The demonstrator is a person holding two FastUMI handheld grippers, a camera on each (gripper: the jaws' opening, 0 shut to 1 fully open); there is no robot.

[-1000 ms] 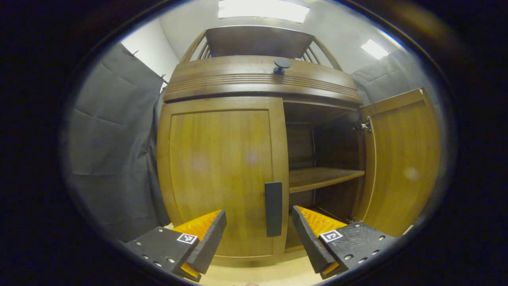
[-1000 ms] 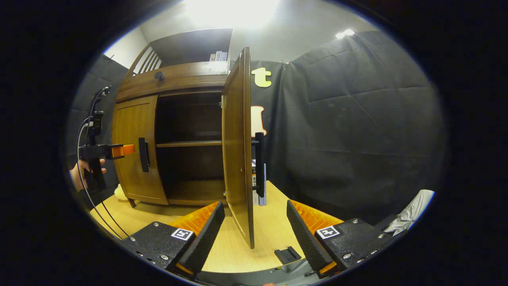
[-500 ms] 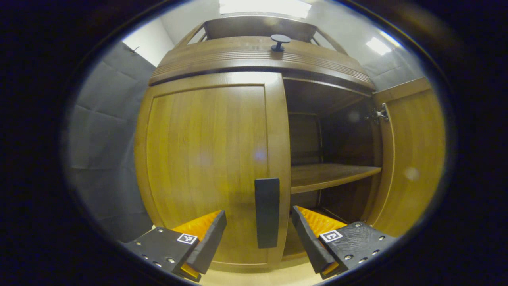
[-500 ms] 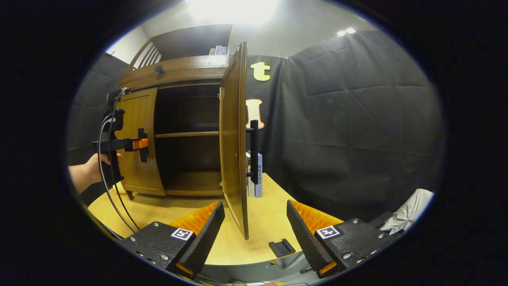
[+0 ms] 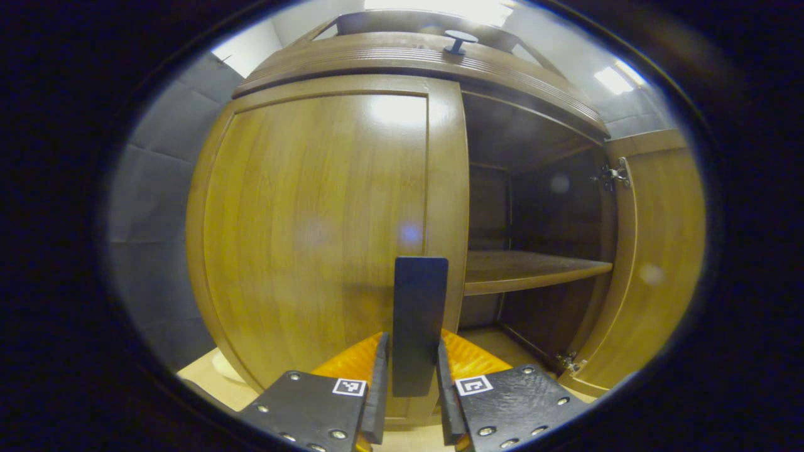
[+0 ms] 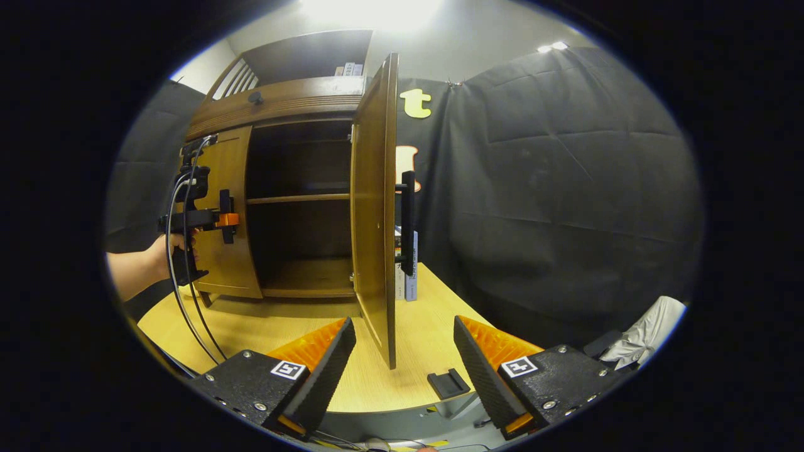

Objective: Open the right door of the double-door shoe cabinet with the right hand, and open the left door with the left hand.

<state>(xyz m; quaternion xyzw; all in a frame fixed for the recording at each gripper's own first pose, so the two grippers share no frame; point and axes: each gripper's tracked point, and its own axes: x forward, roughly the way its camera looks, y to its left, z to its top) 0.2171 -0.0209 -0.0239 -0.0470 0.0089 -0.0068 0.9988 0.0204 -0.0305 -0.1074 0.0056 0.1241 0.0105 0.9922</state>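
Your left gripper is clamped on the dark handle of the left door; in the left gripper view both fingers press against the handle's sides at the bottom centre of the frame. That door sits flush with the cabinet front and fills the left and middle of this view. To its right, the cabinet's inside is dark, with a wooden shelf across the middle right.

The right door stands swung wide, seen almost edge-on at the centre of the right gripper view, with its own dark handle on the side facing the black cloth wall. At the right edge of the left gripper view you see that door's inner face.

Your right gripper is spread apart and grasps nothing, its fingers low in the frame on either side of the right door's bottom corner, clear of it. At the middle left of the right gripper view, your hand holds the left gripper at the left door's handle. A small black block lies on the wooden table at the lower centre.
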